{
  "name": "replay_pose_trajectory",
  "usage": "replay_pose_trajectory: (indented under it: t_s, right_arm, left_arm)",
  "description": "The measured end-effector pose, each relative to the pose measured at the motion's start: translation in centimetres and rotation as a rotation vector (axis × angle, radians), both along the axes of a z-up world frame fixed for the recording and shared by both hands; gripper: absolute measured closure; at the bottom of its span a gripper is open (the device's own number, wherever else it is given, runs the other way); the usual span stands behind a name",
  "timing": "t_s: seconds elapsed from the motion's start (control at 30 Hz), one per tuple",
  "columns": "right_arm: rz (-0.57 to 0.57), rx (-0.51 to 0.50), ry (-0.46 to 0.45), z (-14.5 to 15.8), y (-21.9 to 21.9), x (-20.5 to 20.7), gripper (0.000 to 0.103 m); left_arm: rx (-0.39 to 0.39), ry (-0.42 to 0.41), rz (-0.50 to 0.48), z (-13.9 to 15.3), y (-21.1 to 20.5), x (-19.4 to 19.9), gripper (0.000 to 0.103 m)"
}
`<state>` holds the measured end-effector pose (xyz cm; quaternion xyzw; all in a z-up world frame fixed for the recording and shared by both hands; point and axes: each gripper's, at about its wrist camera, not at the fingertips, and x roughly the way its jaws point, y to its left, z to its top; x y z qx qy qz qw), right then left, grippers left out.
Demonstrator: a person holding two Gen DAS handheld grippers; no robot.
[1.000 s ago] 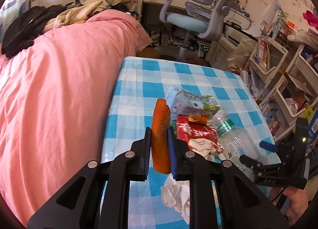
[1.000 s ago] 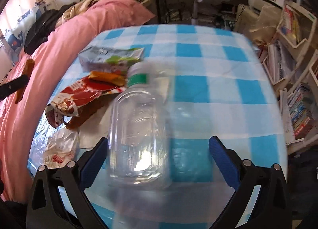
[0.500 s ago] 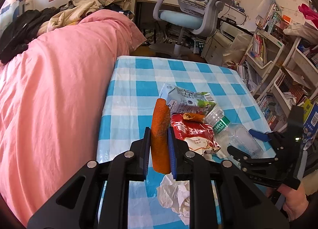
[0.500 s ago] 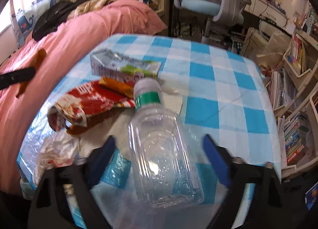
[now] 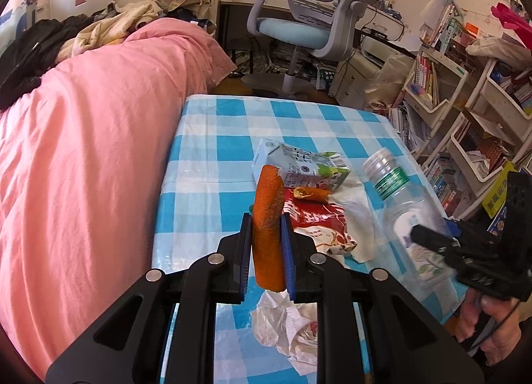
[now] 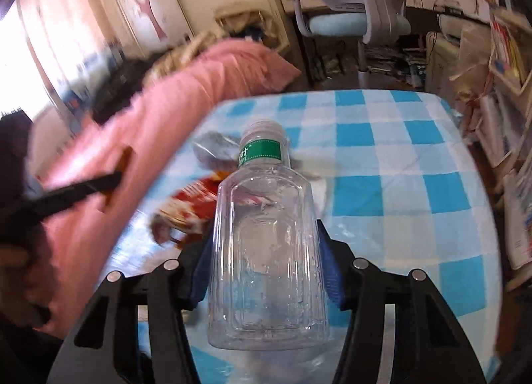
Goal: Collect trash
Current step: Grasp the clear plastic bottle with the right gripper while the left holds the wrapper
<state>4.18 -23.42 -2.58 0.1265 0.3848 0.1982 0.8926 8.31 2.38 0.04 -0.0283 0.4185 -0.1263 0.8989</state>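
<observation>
The step in hand is pickup of two pieces of trash at once. The left hand-held gripper [image 5: 266,251] is clamped narrow on an orange peel strip [image 5: 268,224], held upright above the near left corner of the tabletop [image 5: 212,137]. The right hand-held gripper [image 6: 264,271] is closing on a clear plastic bottle [image 6: 266,251]; both blue pads sit against the bottle's flanks, and the bottle appears raised off the cloth near the near right edge.

The next move calls for a firm squeeze on the bottle without crushing it, then carriage of both items to a bin. No bin is visible in either view, so its location cannot be stated.

The bottle is transparent, ribbed, empty or nearly so, with a green neck label and its cap end pointing away from the hand-held gripper. It is judged light and slippery.

Remaining on the tabletop, near its middle:
- a flattened drink carton [image 5: 299,164]
- a red snack wrapper [image 5: 316,221]
- a small orange scrap [image 5: 312,192]
- a crumpled white tissue [image 5: 289,324], at the near edge
</observation>
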Motion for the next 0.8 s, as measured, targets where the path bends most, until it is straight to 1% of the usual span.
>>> replay_pose_trajectory:
  t_s: [0.03, 0.1, 0.17, 0.3, 0.5, 0.8]
  right_arm:
    - [0.007, 0.048, -0.008, 0.2, -0.3, -0.2, 0.049]
    - [0.020, 0.112, -0.019, 0.7, -0.7, -0.6, 0.049]
    - [0.029, 0.148, -0.027, 1.0, -0.8, -0.8, 0.049]
    - [0.050, 0.185, -0.027, 1.3, -0.8, -0.8, 0.049]
    - [0.108, 0.194, -0.021, 1.2, 0.0, -0.9, 0.049]
    - [0.158, 0.190, -0.016, 0.9, 0.7, -1.2, 0.048]
  left_arm:
    - [-0.002, 0.001, -0.003, -0.1, -0.1, -0.1, 0.088]
    - [0.004, -0.003, -0.008, -0.1, -0.4, -0.2, 0.088]
    - [0.008, -0.009, -0.008, -0.1, -0.5, -0.2, 0.088]
    - [0.012, -0.021, -0.003, -0.1, -0.5, -0.2, 0.088]
    - [0.026, -0.033, 0.000, 0.1, -0.6, -0.1, 0.088]
    - [0.055, -0.041, -0.004, 0.0, -1.0, -0.1, 0.088]
